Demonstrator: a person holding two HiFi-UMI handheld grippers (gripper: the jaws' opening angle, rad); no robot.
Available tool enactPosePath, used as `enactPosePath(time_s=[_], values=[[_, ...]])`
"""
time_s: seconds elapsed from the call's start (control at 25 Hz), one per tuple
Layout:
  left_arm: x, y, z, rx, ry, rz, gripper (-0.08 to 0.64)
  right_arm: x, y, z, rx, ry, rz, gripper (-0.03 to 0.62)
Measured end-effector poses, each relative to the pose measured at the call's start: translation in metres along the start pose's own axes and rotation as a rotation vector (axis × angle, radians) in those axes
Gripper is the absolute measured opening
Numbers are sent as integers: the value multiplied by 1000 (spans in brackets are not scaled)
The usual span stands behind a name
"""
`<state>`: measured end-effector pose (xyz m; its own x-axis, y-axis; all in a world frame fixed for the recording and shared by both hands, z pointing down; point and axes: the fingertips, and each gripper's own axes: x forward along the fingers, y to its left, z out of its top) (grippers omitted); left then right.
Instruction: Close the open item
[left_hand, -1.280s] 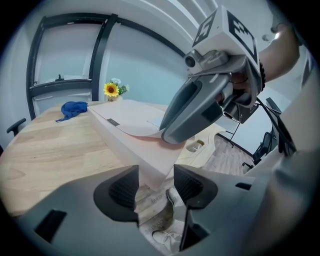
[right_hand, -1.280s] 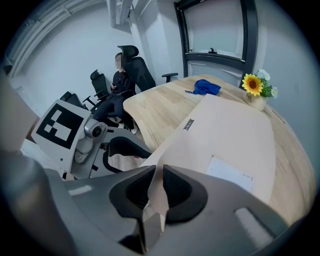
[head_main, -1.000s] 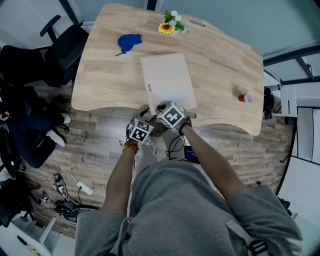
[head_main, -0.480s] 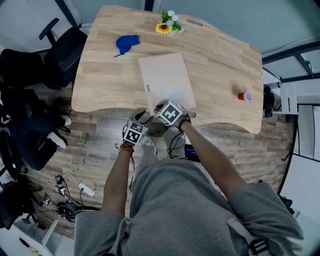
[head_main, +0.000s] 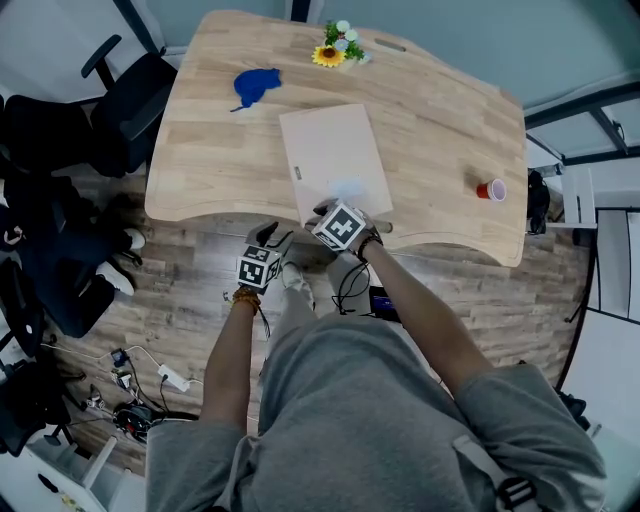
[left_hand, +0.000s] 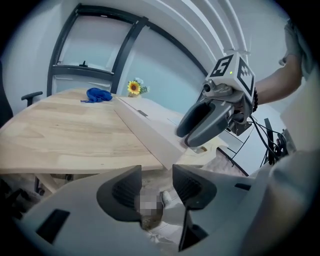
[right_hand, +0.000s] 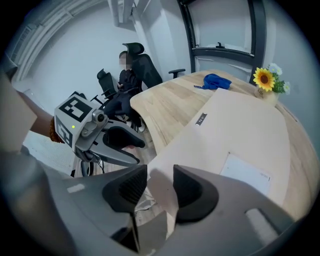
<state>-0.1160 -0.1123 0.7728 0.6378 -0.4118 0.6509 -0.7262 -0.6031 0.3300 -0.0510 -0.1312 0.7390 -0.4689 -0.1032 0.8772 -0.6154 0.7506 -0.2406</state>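
Observation:
A flat beige case (head_main: 335, 160) lies on the wooden table (head_main: 220, 170), its lid down flat. My right gripper (head_main: 322, 210) is at the case's near corner by the table's front edge. Its jaws have just been opening; the case's corner (right_hand: 157, 172) sits between them with a gap to each pad. My left gripper (head_main: 270, 236) hangs off the table's front edge, left of the right one, open and with nothing in it. In the left gripper view only floor shows between its jaws (left_hand: 157, 185), and the right gripper (left_hand: 192, 135) hovers at the case's edge (left_hand: 150, 131).
A blue cloth (head_main: 258, 84) and a small sunflower pot (head_main: 338, 48) sit at the table's far side, and a red cup (head_main: 491, 193) stands near its right edge. Black office chairs (head_main: 110, 110) stand to the left. Cables (head_main: 140, 390) lie on the wood floor.
My left gripper has slid left and back from the table's edge, away from the right gripper. The right gripper stays at the case's near corner.

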Motion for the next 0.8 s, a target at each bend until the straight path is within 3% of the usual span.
enactPosePath(time_s=[0.12, 0.4, 0.8], values=[[-3, -1, 1, 1, -2, 5, 198, -2, -5, -1, 60, -32, 18, 158], [-7, -6, 8, 16, -18, 5, 196, -10, -4, 2, 97, -77, 56, 158], [-10, -10, 21, 35, -47, 10, 196, -29, -7, 20, 74, -149, 40, 158]])
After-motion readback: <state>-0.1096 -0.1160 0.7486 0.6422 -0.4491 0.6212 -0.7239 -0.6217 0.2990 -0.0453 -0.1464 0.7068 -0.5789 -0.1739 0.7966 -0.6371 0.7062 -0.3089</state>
